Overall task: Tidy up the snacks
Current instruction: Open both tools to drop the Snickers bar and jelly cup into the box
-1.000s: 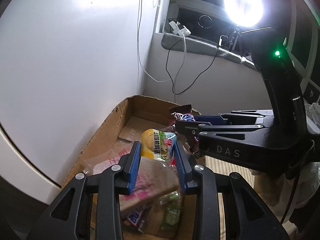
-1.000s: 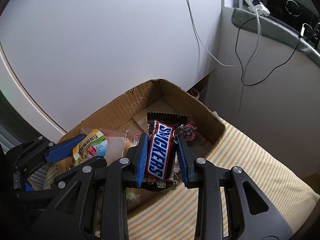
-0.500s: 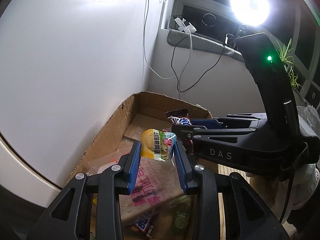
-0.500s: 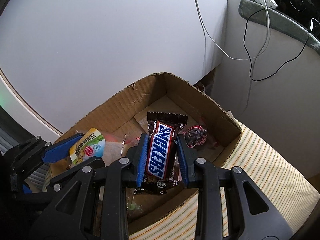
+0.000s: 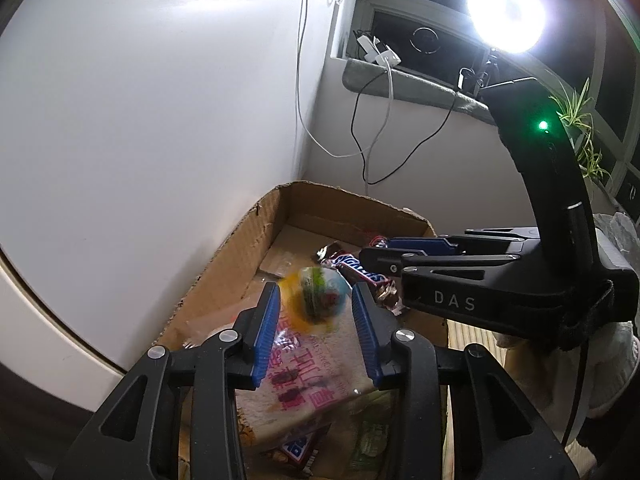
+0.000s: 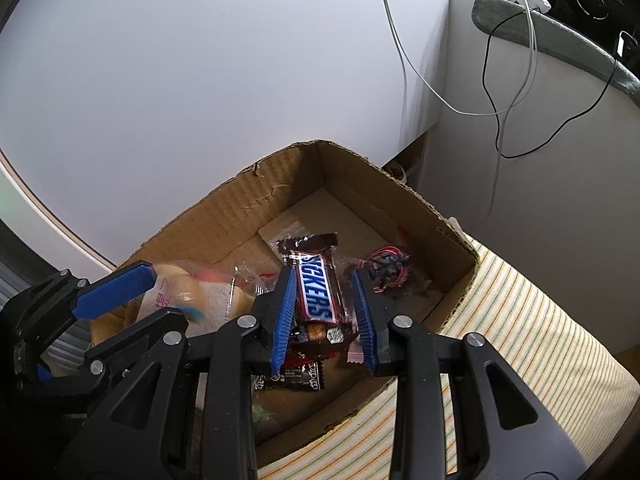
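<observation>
Room corner with white wall, window ledge and bright lamp.
A plain white wall [image 5: 160, 120] meets a second white wall below a window [image 5: 424, 20] with dark panes. The grey ledge [image 5: 416, 84] carries a white charger [image 5: 380, 53]; white and black cables [image 5: 372, 136] hang down from it. A round lamp [image 5: 506, 10] glares at upper right. A green plant [image 5: 580, 120] stands near the ledge. Striped cloth [image 6: 520, 340] covers the surface at lower right.

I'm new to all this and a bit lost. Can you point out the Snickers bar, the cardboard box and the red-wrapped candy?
Snickers bar [image 6: 317, 294]: right wrist view, on the blue logo panel.
Cardboard box [image 6: 224, 216]: right wrist view, on the inner left wall.
Red-wrapped candy [image 6: 387, 267]: right wrist view, on its middle.
</observation>
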A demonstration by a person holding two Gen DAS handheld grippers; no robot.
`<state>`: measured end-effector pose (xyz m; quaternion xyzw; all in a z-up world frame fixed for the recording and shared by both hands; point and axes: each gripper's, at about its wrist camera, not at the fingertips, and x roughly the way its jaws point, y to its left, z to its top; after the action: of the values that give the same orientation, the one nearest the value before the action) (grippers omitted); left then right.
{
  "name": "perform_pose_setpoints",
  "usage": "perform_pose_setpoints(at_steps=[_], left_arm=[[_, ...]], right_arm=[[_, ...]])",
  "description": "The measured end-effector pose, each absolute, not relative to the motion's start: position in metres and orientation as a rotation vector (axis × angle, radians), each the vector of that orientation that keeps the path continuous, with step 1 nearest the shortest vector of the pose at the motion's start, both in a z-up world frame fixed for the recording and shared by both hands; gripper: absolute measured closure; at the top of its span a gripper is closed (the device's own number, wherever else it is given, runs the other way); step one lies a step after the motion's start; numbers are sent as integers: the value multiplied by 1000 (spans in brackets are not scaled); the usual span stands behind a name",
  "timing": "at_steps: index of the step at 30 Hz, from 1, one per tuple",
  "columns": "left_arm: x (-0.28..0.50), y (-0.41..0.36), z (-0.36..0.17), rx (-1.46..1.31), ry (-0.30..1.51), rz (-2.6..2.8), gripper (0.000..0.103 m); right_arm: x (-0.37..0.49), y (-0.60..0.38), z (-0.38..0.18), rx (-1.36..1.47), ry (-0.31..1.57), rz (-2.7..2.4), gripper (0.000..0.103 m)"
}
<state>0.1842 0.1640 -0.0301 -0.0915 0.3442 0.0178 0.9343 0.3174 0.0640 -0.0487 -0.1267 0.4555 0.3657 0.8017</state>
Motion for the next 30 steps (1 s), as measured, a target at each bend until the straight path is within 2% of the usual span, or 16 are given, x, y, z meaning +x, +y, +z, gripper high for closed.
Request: perform_pose_setpoints(at_steps=[3,5,7,9,11,14,26,30], left_arm=[[183,164,-29,-184,700,38,66],[182,163,-29,-178,698,40,65],[181,164,-28,-180,697,44,59],[179,165,-27,-182,694,47,58],[177,165,-26,-183,692,50,58],[173,165,-24,-182,687,58,51],[159,161,-17,-175,672,69,49],[153,162,-16,-172,669,77,49]], right_arm=[[315,61,-45,-270,957,774,49],[314,60,-42,-268,952,771,49],[313,58,-39,-267,947,763,46],[311,55,-37,-270,934,751,34],[310,52,-34,-268,920,747,30],[306,49,-30,-273,905,738,23],[287,41,-18,-294,850,723,17],[280,35,-13,-288,825,712,10]])
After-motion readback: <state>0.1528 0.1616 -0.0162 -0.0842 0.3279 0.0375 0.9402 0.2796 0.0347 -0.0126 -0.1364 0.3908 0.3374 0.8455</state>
